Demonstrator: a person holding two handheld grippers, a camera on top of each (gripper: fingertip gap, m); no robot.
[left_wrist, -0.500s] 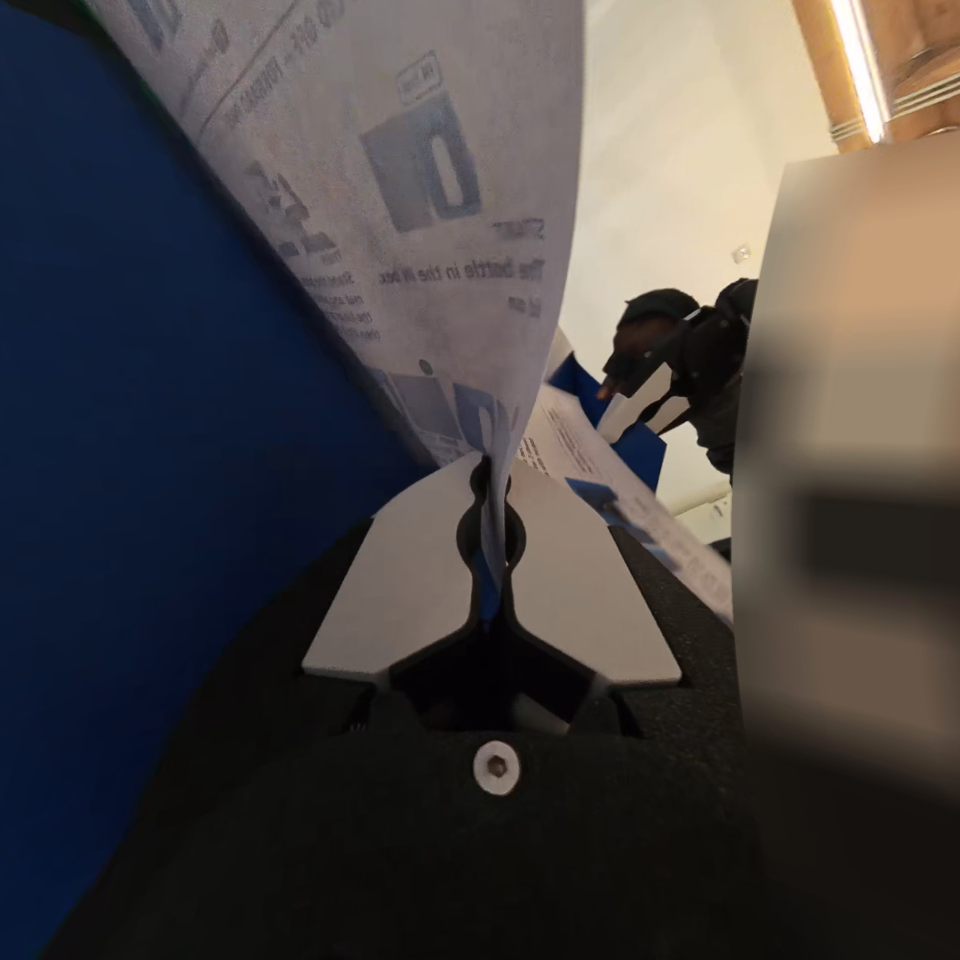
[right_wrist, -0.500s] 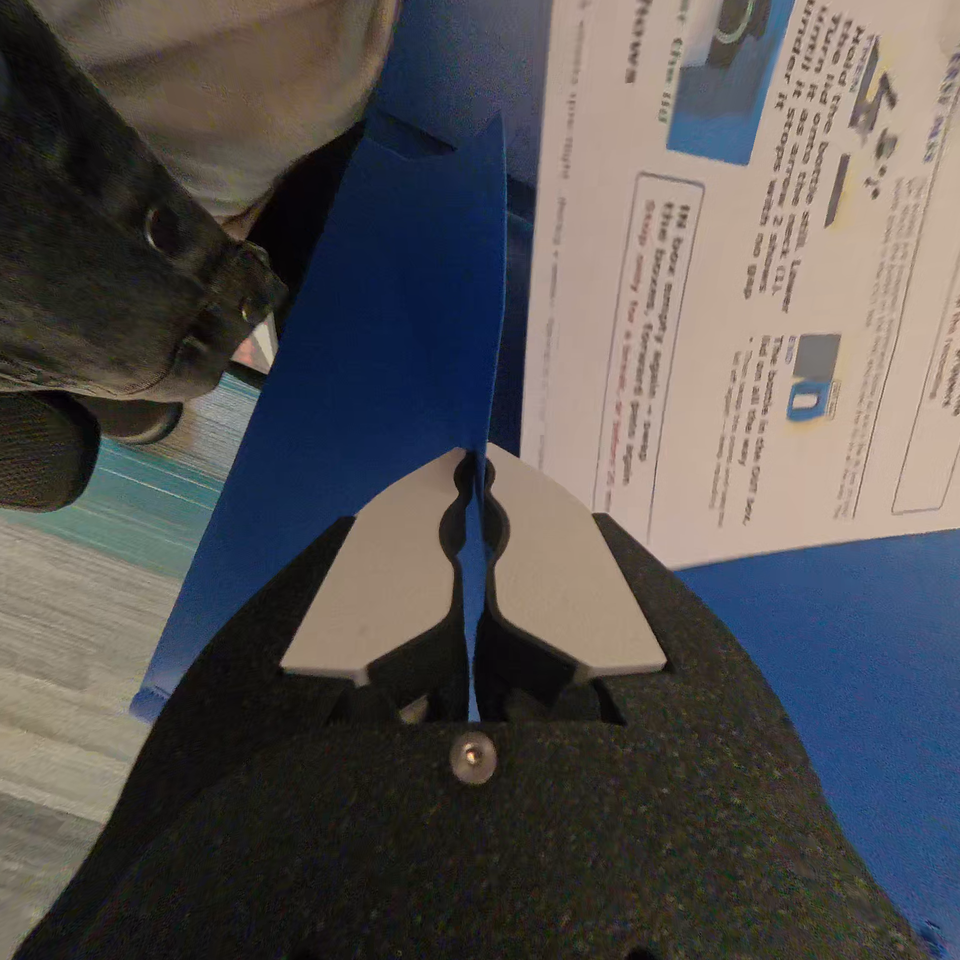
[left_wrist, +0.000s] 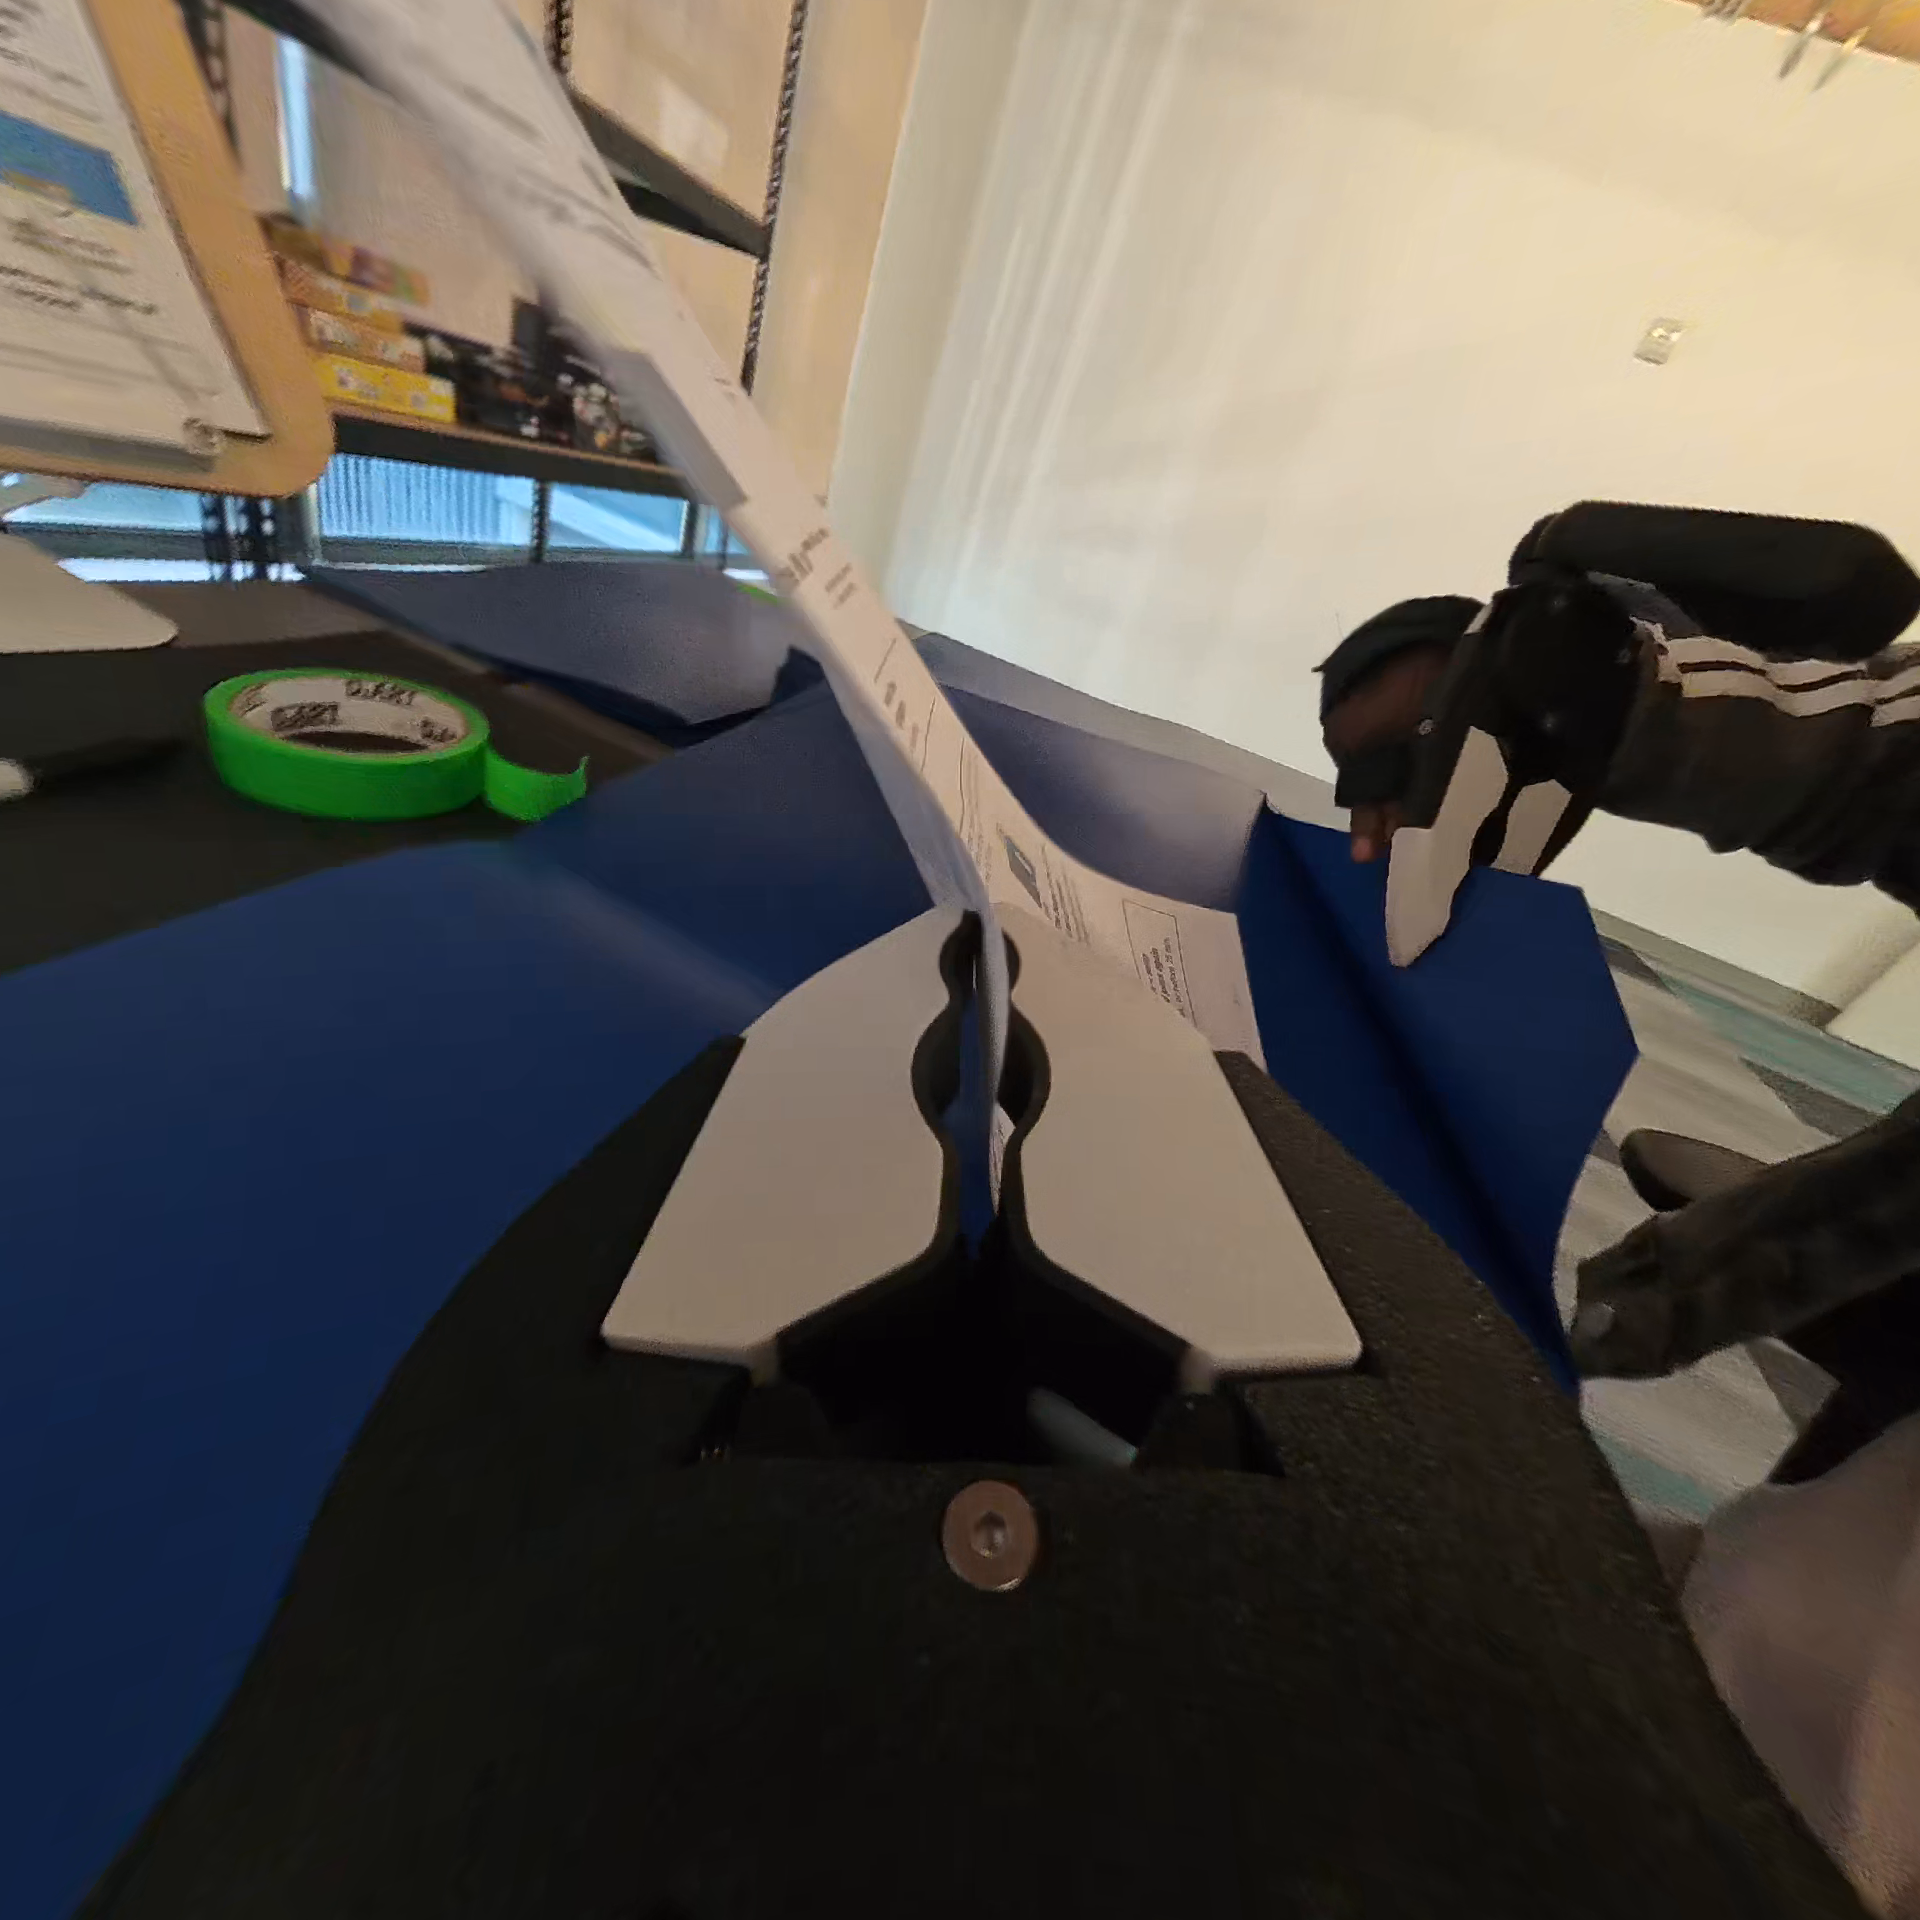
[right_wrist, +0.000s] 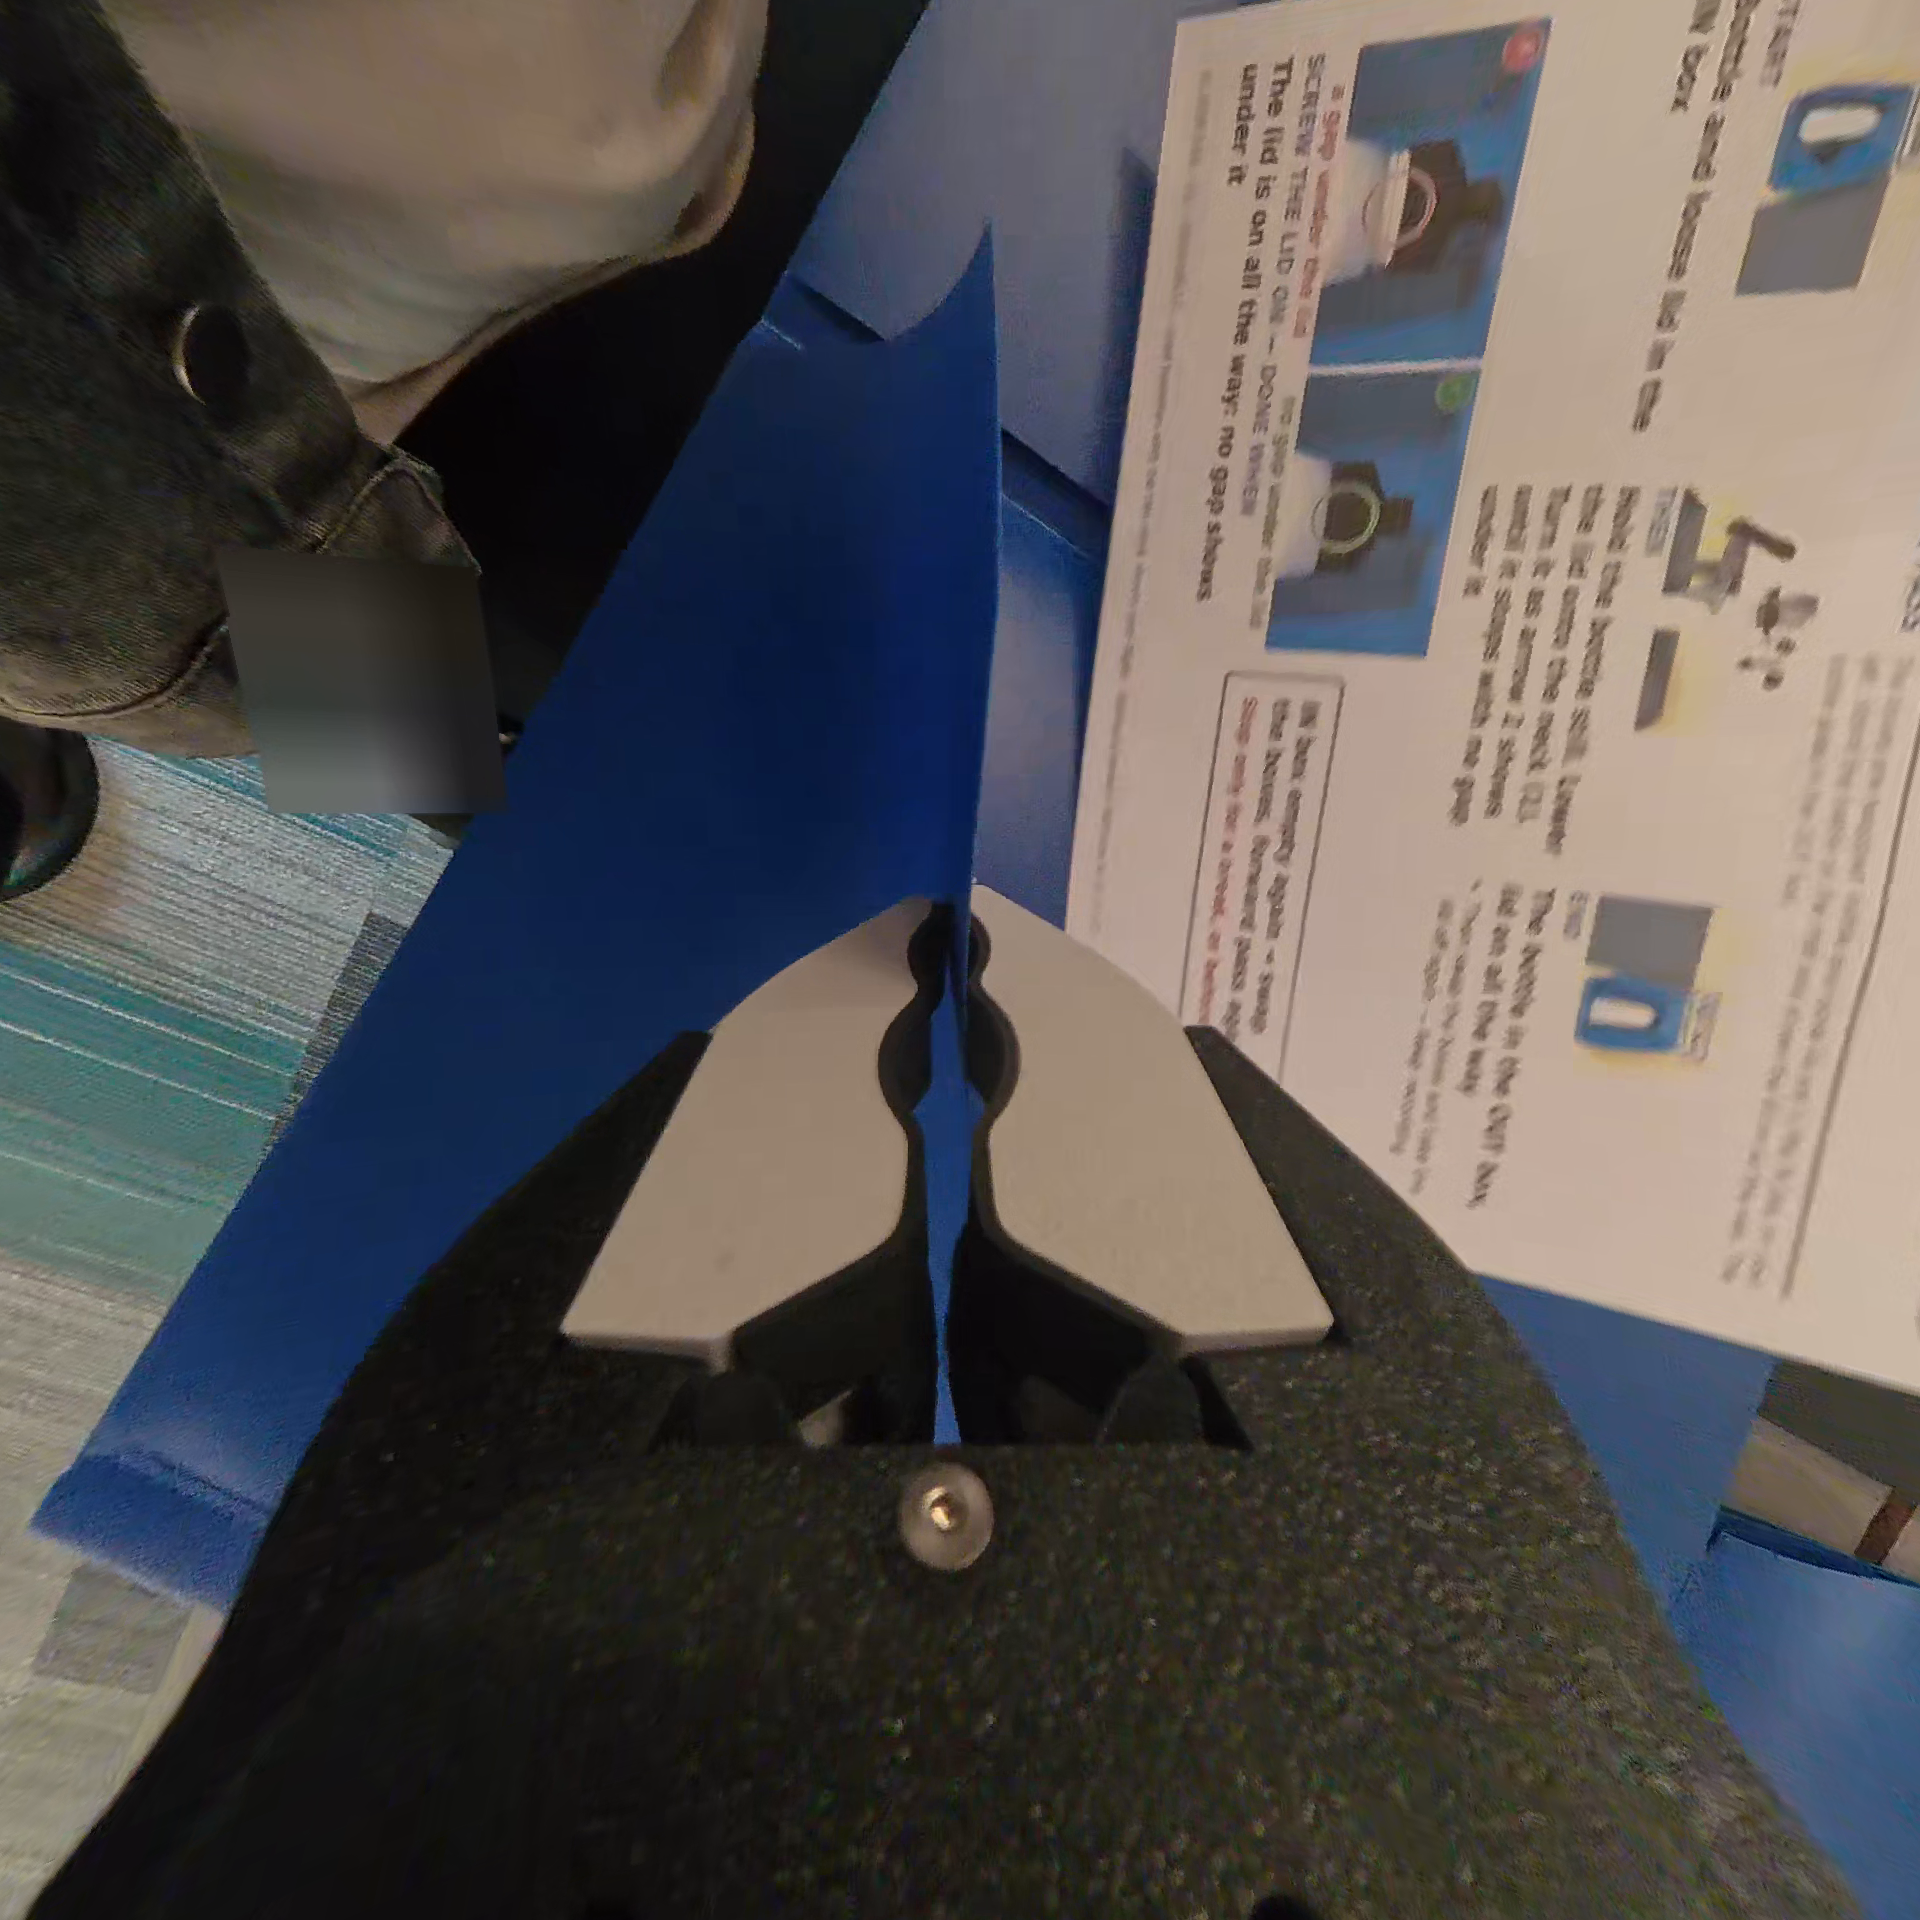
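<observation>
A: So your left gripper (left_wrist: 982, 940) has tipped down, clamped on the printed sheet (left_wrist: 727, 416) and blue folder (left_wrist: 312, 1039) edge; green tape (left_wrist: 348, 740) now shows.
B: Yeah, and your right gripper (right_wrist: 954, 914) stays pinched on the folder's flap (right_wrist: 810, 644) off the bench edge.

Both views are bright and evenly lit, with soft daylight and no hard shadows. In the left wrist view the pale wall (left_wrist: 1299, 364) behind is nearly washed out, and light also comes through the window (left_wrist: 436, 509) at the back left. The printed sheet (left_wrist: 644, 312) rising from the centre is smeared by motion blur towards its top, and the shelves (left_wrist: 468, 374) behind it are soft. Straight lines bow outward near the edges, as a wide lens gives. In the right wrist view the printed page (right_wrist: 1507, 623) is sharp near the top left and blurs towards the right edge. The carpet (right_wrist: 156, 987) is streaked. A grey mosaic patch lies at the left.
</observation>
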